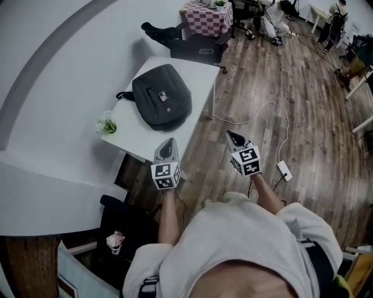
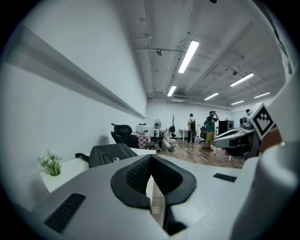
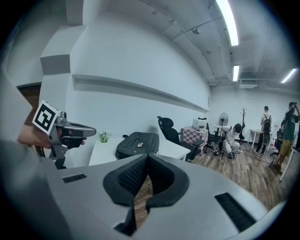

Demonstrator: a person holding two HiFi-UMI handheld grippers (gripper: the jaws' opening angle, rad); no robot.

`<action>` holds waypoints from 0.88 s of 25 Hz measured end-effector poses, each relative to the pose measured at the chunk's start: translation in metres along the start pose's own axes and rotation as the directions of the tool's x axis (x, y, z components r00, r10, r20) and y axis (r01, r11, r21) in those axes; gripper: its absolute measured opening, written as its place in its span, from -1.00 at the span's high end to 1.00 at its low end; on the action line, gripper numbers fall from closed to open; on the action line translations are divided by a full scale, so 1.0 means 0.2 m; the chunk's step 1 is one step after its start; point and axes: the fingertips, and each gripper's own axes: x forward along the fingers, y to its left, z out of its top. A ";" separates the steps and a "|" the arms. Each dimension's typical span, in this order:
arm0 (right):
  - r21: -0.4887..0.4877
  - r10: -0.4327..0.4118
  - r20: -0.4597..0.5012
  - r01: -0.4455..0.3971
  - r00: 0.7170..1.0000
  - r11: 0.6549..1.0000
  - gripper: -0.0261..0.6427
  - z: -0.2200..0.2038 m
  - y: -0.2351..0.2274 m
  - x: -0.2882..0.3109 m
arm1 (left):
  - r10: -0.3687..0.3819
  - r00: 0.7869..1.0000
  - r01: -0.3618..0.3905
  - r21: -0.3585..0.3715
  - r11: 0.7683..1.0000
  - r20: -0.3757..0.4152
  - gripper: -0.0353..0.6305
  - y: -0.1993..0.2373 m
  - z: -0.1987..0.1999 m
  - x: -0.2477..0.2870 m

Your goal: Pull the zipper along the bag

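Nearest me in the head view are two bare forearms, each carrying a tool: the left gripper [image 1: 168, 141] and the right gripper [image 1: 234, 135], side by side and level over the wooden floor [image 1: 256, 87]. Their own views settle the jaws: on both, the black pads meet at the tips with nothing between them, so both are closed and empty. Only the head view shows me the white power strip [image 1: 284, 170] with its cable on the floor. Just ahead of the left gripper is the white table [image 1: 134, 131]. A small potted plant [image 1: 107, 124] stands on its near left corner, and the dark bag [image 1: 162, 96] lies flat mid-table, well apart from both tools. I cannot make out its zipper in any view. Beyond the table I see a black office chair [image 1: 160, 30], then a checked tablecloth [image 1: 207, 17]. The gripper views add the ceiling lights and the far end of the room, which the head view crops. My count is two grippers, one bag, one plant, and three people far off, of whom two are standing and one is crouched [image 3: 233, 136].
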 end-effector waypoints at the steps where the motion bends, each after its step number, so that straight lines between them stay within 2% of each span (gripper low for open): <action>1: 0.003 0.002 -0.010 -0.002 1.000 1.000 0.88 -0.01 0.00 0.04 | -0.004 1.000 0.004 0.003 1.000 -0.006 0.82 0.03 0.00 0.03; 13: 0.035 0.010 -0.071 -0.007 0.997 0.999 0.88 -0.08 -0.16 0.47 | -0.046 0.995 0.049 0.032 0.998 -0.093 0.82 0.20 -0.07 0.48; 22: 0.067 0.096 -0.088 -0.091 0.991 0.994 0.88 -0.01 -0.39 1.01 | -0.018 0.984 0.032 0.075 0.997 -0.176 0.82 0.36 -0.06 0.87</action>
